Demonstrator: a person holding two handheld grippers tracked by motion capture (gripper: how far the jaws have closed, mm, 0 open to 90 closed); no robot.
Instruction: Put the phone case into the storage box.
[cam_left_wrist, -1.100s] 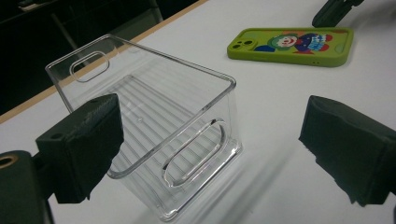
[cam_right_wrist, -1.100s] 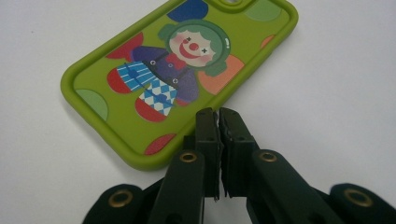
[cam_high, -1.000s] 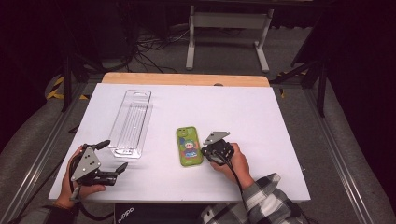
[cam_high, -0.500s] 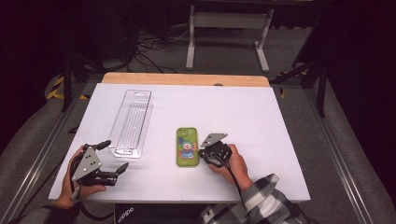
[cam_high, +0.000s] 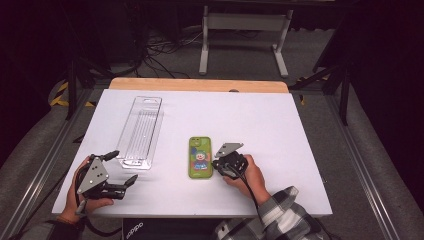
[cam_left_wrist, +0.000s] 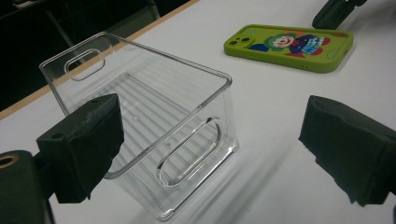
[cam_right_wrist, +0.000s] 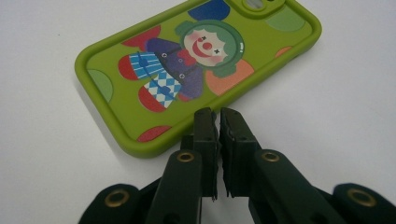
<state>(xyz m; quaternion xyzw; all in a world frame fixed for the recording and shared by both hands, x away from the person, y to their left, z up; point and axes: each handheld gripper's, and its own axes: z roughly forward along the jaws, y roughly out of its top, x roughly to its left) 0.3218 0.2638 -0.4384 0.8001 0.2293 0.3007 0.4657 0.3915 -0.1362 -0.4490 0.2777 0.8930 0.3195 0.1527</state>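
Left hand-held gripper (cam_high: 120, 167) is sitting on the white tabletop (cam_high: 280, 130) at the near left, jaws spread wide, nothing between them, pointing at the near end of the clear plastic bin (cam_high: 141, 131) just ahead. Green phone (cam_high: 200, 157) is lying flat, back up, right of the bin. Right hand-held gripper (cam_high: 216, 165) is resting just beside the phone's right edge, jaws nearly closed, gripping nothing.

Matt green rubbery phone case (cam_right_wrist: 196, 70), glossy clear ribbed plastic tray (cam_left_wrist: 154, 126), smooth white table (cam_high: 280, 125).
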